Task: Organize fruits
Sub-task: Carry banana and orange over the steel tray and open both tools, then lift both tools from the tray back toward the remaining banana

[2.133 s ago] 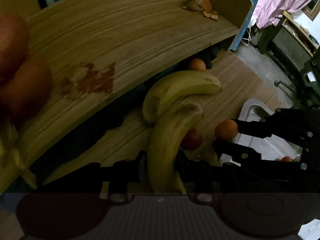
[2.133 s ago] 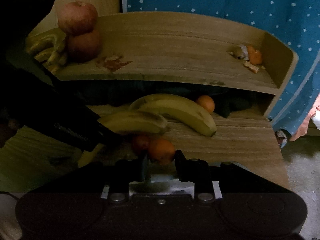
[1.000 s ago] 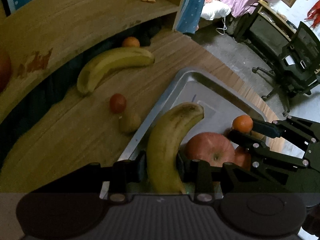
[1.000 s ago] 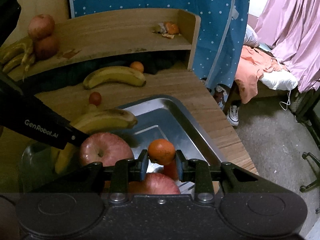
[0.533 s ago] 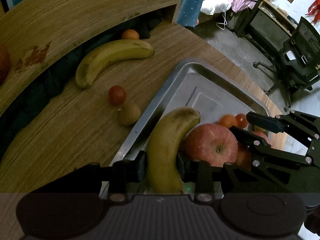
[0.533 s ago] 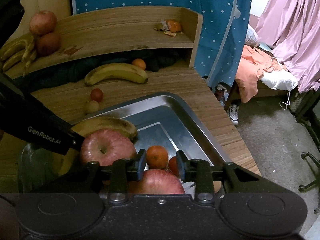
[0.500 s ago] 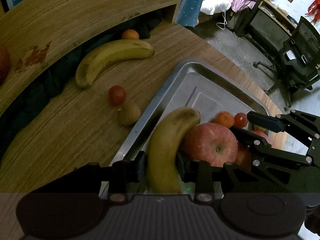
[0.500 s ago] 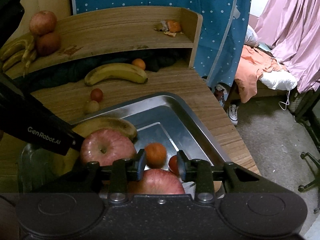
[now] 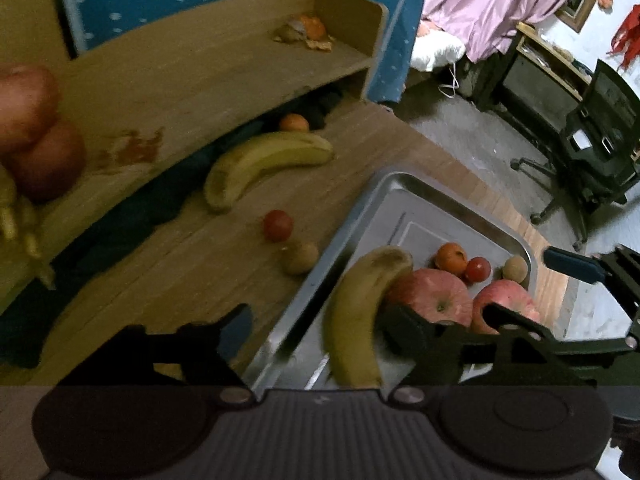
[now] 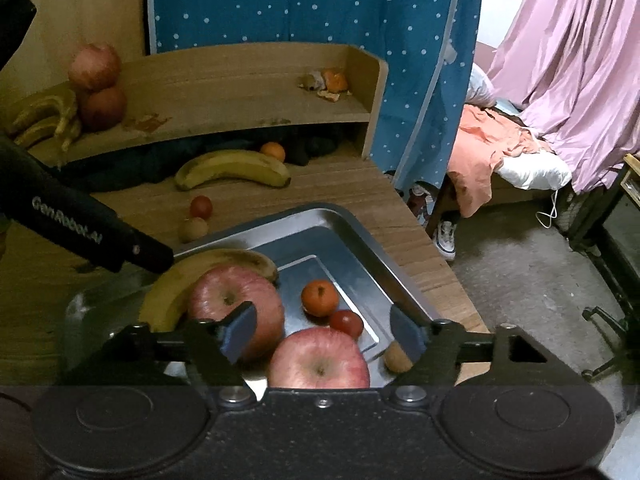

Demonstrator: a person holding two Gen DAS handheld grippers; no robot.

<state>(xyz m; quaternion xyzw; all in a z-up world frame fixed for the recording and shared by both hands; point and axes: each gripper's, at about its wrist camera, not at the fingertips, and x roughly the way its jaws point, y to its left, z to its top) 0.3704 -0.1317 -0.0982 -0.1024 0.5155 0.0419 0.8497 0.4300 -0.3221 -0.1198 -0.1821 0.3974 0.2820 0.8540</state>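
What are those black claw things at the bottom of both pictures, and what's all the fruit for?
They are grabbing tools with two jaws each. A person holds one in each hand, and a small camera sits on each tool, so each picture looks out along one tool.

One picture is from the left gripper, the other from the right gripper. Both have their jaws wide open and hold nothing.

Below them is a metal tray on a wooden table. In the tray lie a banana, two apples, an orange, a tomato and a small brown fruit.

On the table wait another banana, an orange, a tomato and a brown fruit. More fruit sits on the shelf.
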